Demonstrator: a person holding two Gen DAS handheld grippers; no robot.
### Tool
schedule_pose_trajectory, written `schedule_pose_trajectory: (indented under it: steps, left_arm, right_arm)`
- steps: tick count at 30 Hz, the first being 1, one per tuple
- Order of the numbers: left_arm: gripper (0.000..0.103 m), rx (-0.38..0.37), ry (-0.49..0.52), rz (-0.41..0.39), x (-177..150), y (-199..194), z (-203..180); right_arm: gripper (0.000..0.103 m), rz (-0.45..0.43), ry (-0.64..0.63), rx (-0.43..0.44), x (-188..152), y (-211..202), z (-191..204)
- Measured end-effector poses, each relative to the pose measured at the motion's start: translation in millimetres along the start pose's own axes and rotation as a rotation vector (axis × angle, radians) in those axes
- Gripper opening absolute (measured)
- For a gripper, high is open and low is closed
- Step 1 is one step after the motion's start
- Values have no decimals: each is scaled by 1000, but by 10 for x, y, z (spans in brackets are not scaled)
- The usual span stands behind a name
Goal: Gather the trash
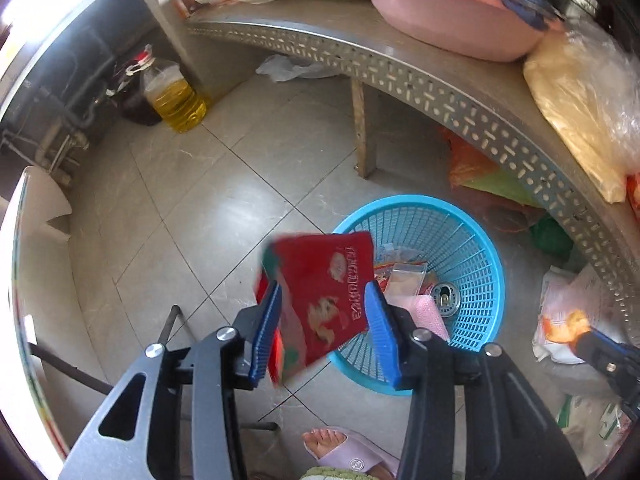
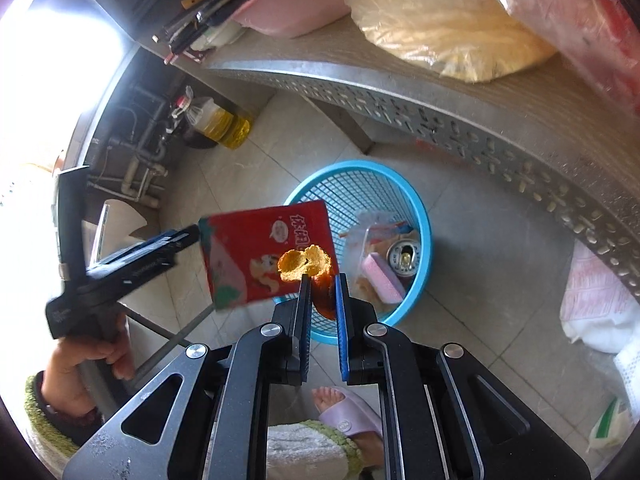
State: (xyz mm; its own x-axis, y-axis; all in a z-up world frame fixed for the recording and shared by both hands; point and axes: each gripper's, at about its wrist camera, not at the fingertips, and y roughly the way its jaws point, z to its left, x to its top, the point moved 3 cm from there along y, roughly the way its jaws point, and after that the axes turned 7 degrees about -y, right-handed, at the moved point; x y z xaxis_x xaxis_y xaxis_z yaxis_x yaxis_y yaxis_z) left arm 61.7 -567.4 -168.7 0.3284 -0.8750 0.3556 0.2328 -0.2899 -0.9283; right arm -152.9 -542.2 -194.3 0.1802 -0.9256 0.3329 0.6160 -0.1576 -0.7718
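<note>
Tiled floor (image 1: 208,184) under metal shelf (image 1: 400,68)

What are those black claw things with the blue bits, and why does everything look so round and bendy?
Those are grabbing tools, not a robot. A person holds one in each hand, and each tool carries a small wide-eyed camera that bends the picture round. One picture looks along the left gripper, the other along the right gripper. In the right picture you can see the person's hand holding the left tool.

Below is a tiled floor with a blue basket for trash. It already holds a pink sponge, a can and some wrappers.

The left tool's blue fingers stand apart around a red snack packet, which looks let go beside the basket's rim. The right tool pinches an orange peel.
</note>
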Motion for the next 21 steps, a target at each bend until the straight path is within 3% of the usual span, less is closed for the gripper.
schedule_pose_trajectory:
  steps: [8,13,16,19,21]
  left_arm:
    - [49,-11,-67,-140,-16,-593,361]
    - [53,-72,-140,-211,-155,-1156,659]
    - [57,-93,-179,-268,-345,-1518,862]
    - [61,-96,-220,-317,-570,-1834,1066]
    - [62,-87,-253,-342,-753,-2021,1214]
  right_arm:
    - [10,25,-16,-4,10,211,93]
    - [11,44,-36,-13,54,358,172]
    - [17,58,-58,-47,100,468,220]
    - [45,79,-82,-97,151,601,238]
    - [48,75,-97,-125,170,615,278]
